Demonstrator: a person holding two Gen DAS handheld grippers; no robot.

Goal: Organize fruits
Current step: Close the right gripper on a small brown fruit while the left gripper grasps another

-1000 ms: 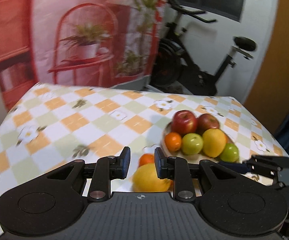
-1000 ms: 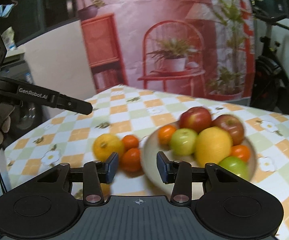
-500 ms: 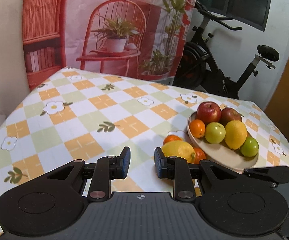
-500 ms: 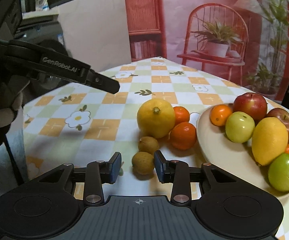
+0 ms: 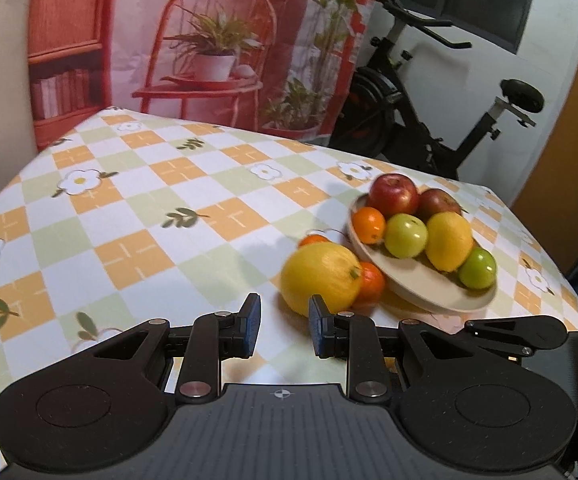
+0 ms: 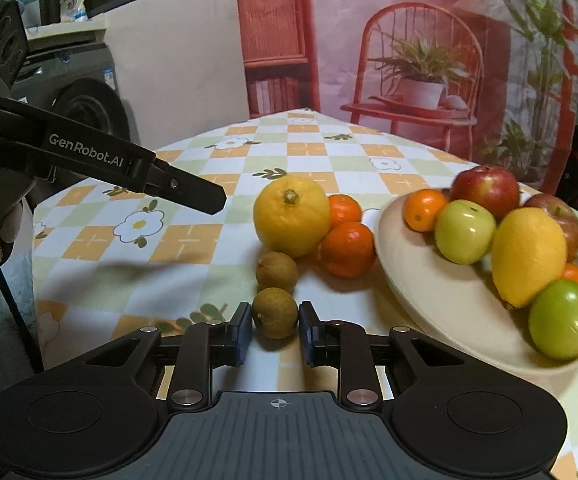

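A cream plate holds red apples, green apples, a lemon and small oranges; it also shows in the left wrist view. Beside it on the cloth lie a big yellow citrus, two mandarins and two small brown fruits. My right gripper is open, its jaws on either side of the nearer brown fruit. My left gripper is open and empty, just short of the yellow citrus.
The table wears a checked orange, green and white flowered cloth. An exercise bike stands behind the table's far right. A washing machine stands off the left edge. The left gripper's body reaches in from the left.
My right gripper has moved down and forward, so the nearer brown fruit now sits between its jaws. My left gripper has drifted closer to the yellow citrus.
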